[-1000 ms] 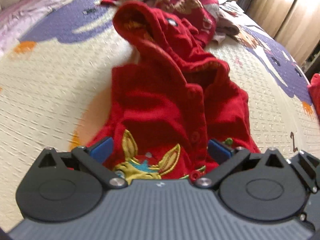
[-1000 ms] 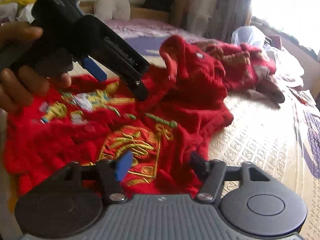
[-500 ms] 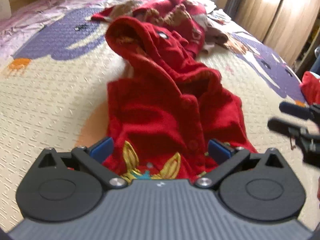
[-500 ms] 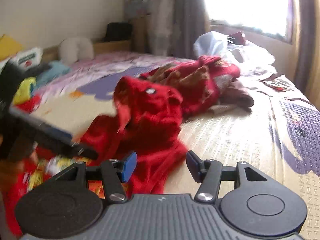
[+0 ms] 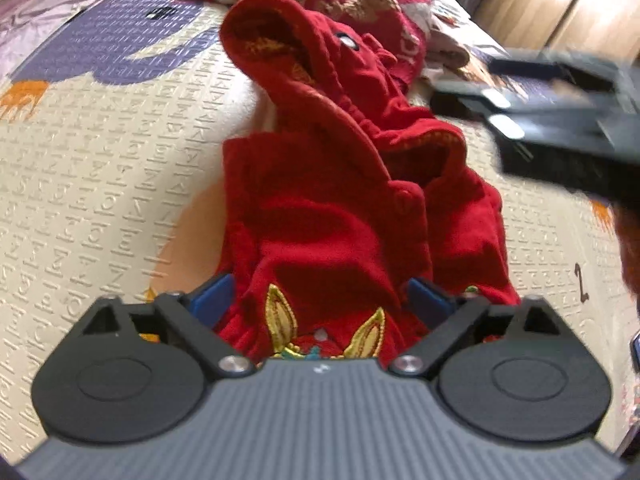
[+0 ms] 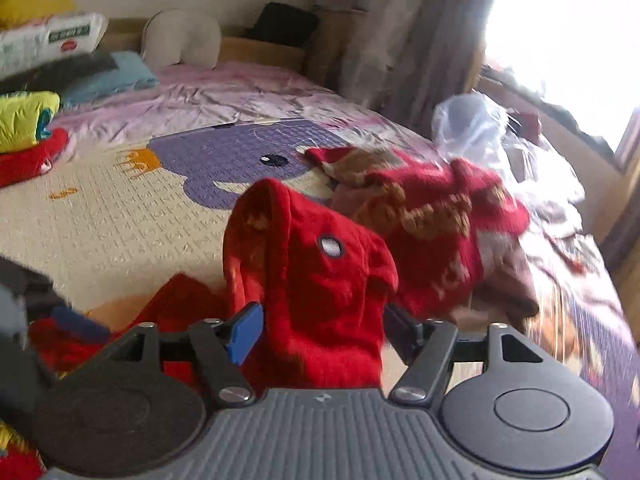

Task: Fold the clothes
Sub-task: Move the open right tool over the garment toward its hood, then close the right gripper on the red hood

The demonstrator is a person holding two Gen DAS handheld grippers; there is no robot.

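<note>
On the cream mat (image 5: 100, 184), a red hoodie (image 5: 328, 216) lies crumpled. Left gripper (image 5: 320, 304) stands spread wide over its embroidered hem; right gripper (image 6: 320, 330), fingers apart, straddles the raised hood (image 6: 304, 256). Beyond lies a red sweater (image 6: 440, 216).

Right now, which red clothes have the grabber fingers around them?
The plain red hooded garment, stretched toward both grippers, with an eye patch and gold embroidery. The red sweater with brown patterning lies crumpled farther back, untouched.

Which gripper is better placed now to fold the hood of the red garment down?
Probably right: the right gripper is open with the hood between its fingers. The left gripper straddles the embroidered hem, far from it.
</note>
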